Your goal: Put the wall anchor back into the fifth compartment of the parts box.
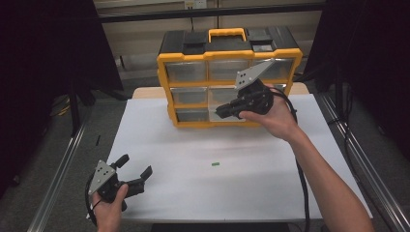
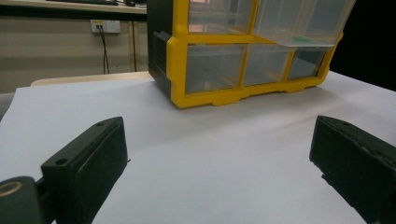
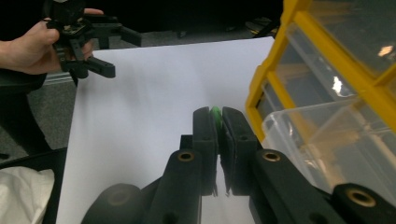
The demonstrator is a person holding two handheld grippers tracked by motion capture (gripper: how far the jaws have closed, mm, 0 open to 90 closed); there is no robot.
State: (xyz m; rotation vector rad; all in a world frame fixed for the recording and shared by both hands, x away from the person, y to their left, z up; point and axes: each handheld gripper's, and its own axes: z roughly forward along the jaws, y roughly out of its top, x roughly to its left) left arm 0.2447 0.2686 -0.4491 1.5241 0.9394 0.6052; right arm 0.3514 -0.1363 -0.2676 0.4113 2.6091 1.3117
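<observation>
A yellow and black organizer (image 1: 229, 57) with clear drawers stands at the table's far edge. One clear drawer (image 3: 327, 140) is pulled out, and a small green piece (image 2: 301, 38) lies inside it. My right gripper (image 1: 220, 112) hovers in front of that drawer, shut on a small green piece (image 3: 215, 111) pinched between its pads. Another small green piece (image 1: 214, 164) lies on the white table top (image 1: 193, 193). My left gripper (image 1: 135, 165) rests at the near left corner, open with nothing between its jaws; its fingers (image 2: 88, 163) point toward the organizer.
The white sheet covers the table top between the organizer and the near edge. Metal rails (image 1: 63, 169) run along both sides of the table. A black cable (image 1: 303, 188) trails from the right gripper along the forearm.
</observation>
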